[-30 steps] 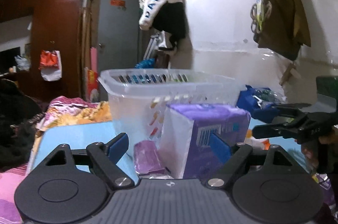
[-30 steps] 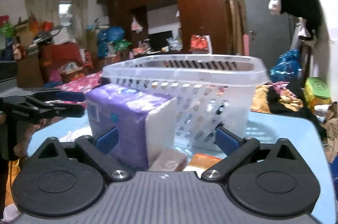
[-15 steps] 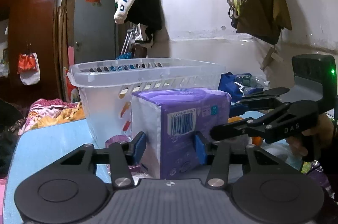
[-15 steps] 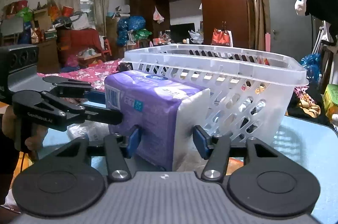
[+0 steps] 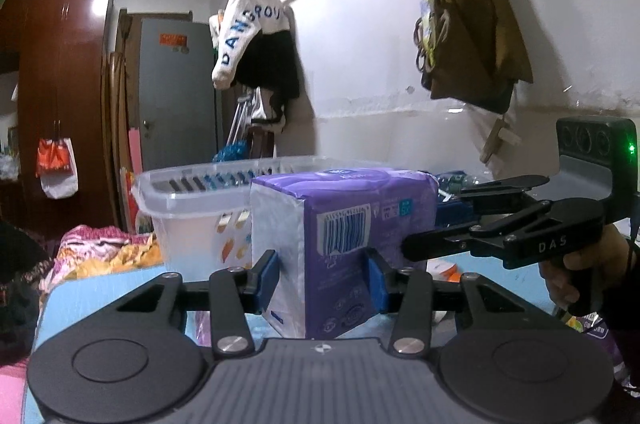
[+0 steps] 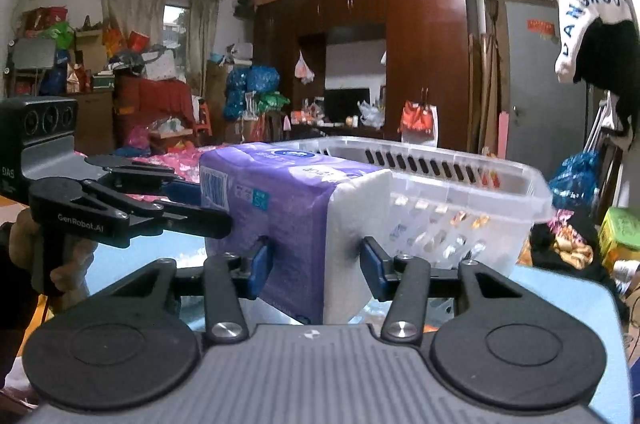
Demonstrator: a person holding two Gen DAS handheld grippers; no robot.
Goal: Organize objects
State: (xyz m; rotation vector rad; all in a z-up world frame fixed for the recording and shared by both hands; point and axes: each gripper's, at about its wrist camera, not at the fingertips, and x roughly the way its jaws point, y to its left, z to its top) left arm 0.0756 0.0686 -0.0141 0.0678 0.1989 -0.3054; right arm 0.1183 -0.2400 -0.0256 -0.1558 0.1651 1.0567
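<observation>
A purple and white soft pack point(image 5: 340, 236) is held between both grippers, lifted above the blue table. My left gripper point(image 5: 323, 278) is shut on one end of the pack. My right gripper point(image 6: 316, 270) is shut on the other end of the pack point(image 6: 288, 220). A clear plastic basket point(image 5: 192, 200) stands just behind the pack; its rim is about level with the pack's top. In the right wrist view the basket point(image 6: 460, 200) sits behind and to the right. Each gripper shows in the other's view, clamped on the pack's side.
The blue table point(image 5: 96, 300) carries small packets and wrappers under and beside the pack. A blue bag point(image 5: 452, 200) lies behind it by the white wall. Piled clothes point(image 5: 104, 252) lie to the left. A wardrobe and clutter fill the room behind.
Both grippers closed on the purple pack and lifted it off the table, up to about the level of the basket rim.
</observation>
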